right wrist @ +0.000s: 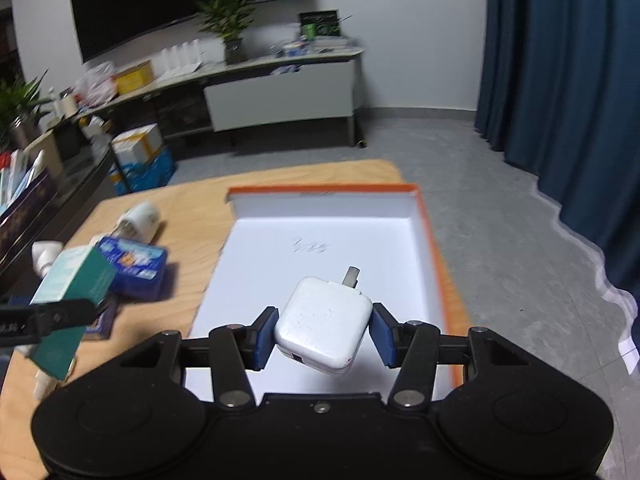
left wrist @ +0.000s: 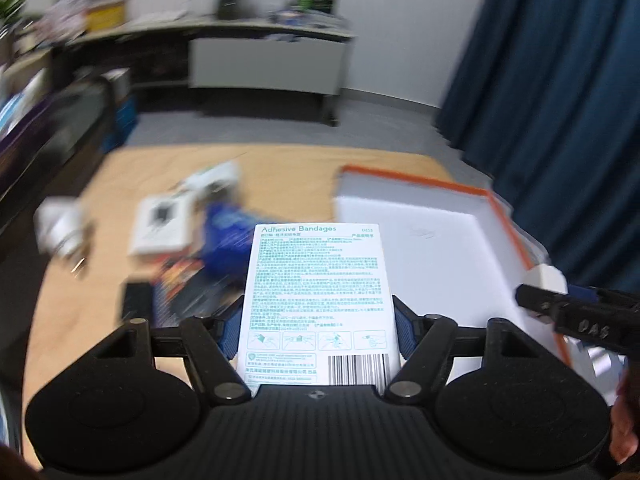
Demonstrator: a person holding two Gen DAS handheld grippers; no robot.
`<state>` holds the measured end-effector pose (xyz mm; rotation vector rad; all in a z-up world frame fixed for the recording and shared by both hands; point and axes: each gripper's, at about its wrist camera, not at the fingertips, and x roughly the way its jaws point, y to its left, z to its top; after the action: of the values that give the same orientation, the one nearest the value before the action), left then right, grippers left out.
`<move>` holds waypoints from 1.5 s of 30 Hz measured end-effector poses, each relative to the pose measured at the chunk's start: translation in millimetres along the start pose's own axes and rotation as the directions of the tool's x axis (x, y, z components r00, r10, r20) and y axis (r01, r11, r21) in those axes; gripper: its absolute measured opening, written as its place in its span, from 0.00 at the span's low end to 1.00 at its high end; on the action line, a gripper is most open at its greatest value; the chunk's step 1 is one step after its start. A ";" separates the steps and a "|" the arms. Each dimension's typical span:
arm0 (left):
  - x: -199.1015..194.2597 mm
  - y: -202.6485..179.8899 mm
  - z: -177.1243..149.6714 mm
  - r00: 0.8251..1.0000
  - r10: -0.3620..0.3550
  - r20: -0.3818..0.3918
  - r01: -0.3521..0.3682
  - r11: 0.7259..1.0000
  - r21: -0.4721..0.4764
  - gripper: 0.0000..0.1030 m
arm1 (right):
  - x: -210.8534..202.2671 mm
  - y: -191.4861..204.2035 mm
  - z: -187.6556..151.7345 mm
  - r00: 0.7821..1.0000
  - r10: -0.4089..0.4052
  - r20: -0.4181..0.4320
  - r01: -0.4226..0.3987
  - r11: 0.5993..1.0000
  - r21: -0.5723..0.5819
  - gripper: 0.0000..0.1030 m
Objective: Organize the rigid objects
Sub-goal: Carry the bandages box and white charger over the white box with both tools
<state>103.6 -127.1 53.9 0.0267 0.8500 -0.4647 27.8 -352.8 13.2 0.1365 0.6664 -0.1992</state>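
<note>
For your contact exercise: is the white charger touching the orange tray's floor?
Apart. In the right wrist view the white charger hangs clamped in the right tool, above the orange tray.

White walls (right wrist: 400, 40), grey floor (right wrist: 500, 220). Dark blue curtain (right wrist: 560, 100) down the right side. Large black screen (right wrist: 160, 0) on the far wall, above a long low sideboard (right wrist: 280, 92) crowded with a potted plant (right wrist: 230, 20), boxes and papers. Cartons (right wrist: 138, 156) stacked on the floor at left. Light wooden tabletop (right wrist: 192, 208) in front.

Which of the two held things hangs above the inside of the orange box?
The white charger in the right gripper; the bandage box in the left gripper is above the table.
</note>
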 end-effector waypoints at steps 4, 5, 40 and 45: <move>13.5 -40.3 17.4 0.999 -0.020 0.035 0.016 0.994 0.105 0.70 | 5.5 -16.2 9.5 1.000 0.003 0.014 -0.004 0.999 0.032 0.59; 19.6 -46.6 17.9 0.999 -0.020 0.029 0.016 0.993 0.114 0.70 | 8.9 -18.4 11.4 1.000 0.003 0.015 -0.003 0.999 0.033 0.59; 81.2 -67.0 24.0 0.998 0.037 -0.041 -0.030 0.990 0.140 0.70 | 86.8 -26.9 43.6 0.994 -0.006 -0.107 -0.001 0.998 -0.065 0.59; 78.5 -66.9 25.3 0.999 0.037 -0.029 -0.033 0.990 0.135 0.70 | 82.7 -22.2 47.8 0.996 -0.012 -0.093 0.004 0.996 -0.085 0.59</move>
<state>139.0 -222.6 24.2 0.1736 0.8463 -0.4894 114.9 -395.0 -2.7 0.0623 0.7671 -0.1732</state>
